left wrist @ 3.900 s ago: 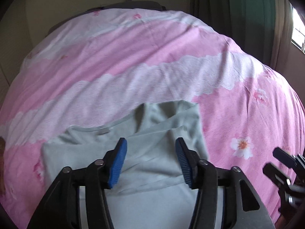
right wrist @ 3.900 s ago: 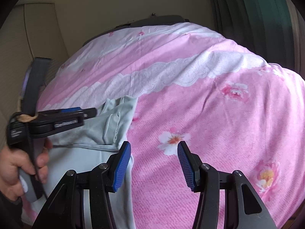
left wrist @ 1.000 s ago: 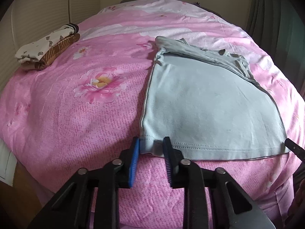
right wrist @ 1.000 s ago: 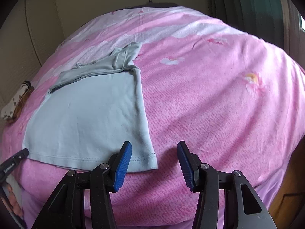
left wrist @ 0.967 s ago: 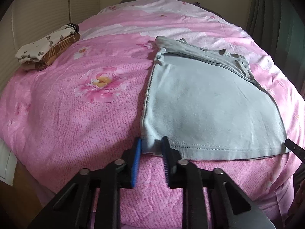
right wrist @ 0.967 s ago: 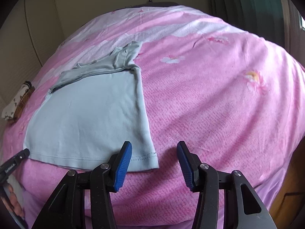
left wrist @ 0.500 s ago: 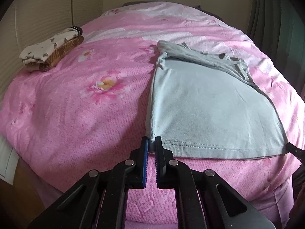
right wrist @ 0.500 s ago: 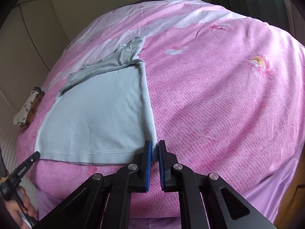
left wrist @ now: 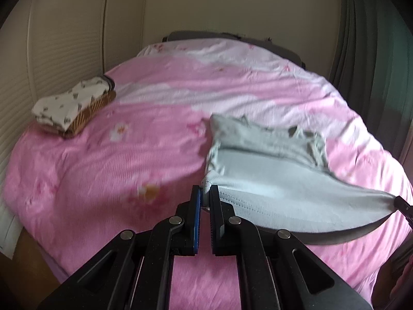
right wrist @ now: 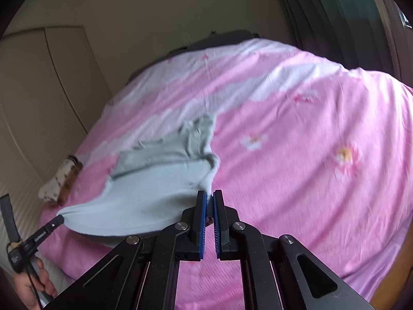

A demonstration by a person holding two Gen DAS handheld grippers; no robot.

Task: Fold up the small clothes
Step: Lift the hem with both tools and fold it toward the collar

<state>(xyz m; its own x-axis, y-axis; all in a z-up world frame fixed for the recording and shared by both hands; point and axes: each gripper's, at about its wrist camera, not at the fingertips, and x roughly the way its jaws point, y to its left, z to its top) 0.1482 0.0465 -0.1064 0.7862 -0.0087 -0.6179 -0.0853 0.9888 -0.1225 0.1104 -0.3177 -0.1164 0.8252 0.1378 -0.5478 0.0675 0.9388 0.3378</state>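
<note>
A pale green shirt (left wrist: 278, 180) lies on the pink bed with its sleeves folded in at the far end. My left gripper (left wrist: 205, 193) is shut on the near left hem corner. My right gripper (right wrist: 209, 198) is shut on the near right hem corner of the shirt (right wrist: 155, 188). The hem hangs lifted off the bed between both grippers, sagging in the middle, while the collar end still rests on the cover. The right gripper's tip (left wrist: 402, 205) shows at the right edge of the left wrist view, and the left gripper (right wrist: 58, 219) appears at the left of the right wrist view.
A pink flowered bed cover (left wrist: 116, 160) fills both views. A stack of folded clothes (left wrist: 72, 106) sits at the far left near the ribbed wall, also seen as the stack (right wrist: 60, 178). Dark curtains (left wrist: 374, 64) hang on the right. A hand (right wrist: 31, 286) holds the left gripper's handle.
Both grippers closed onto the hem corners, then rose, lifting the near edge of the shirt off the bed. The views now tilt up toward the headboard.
</note>
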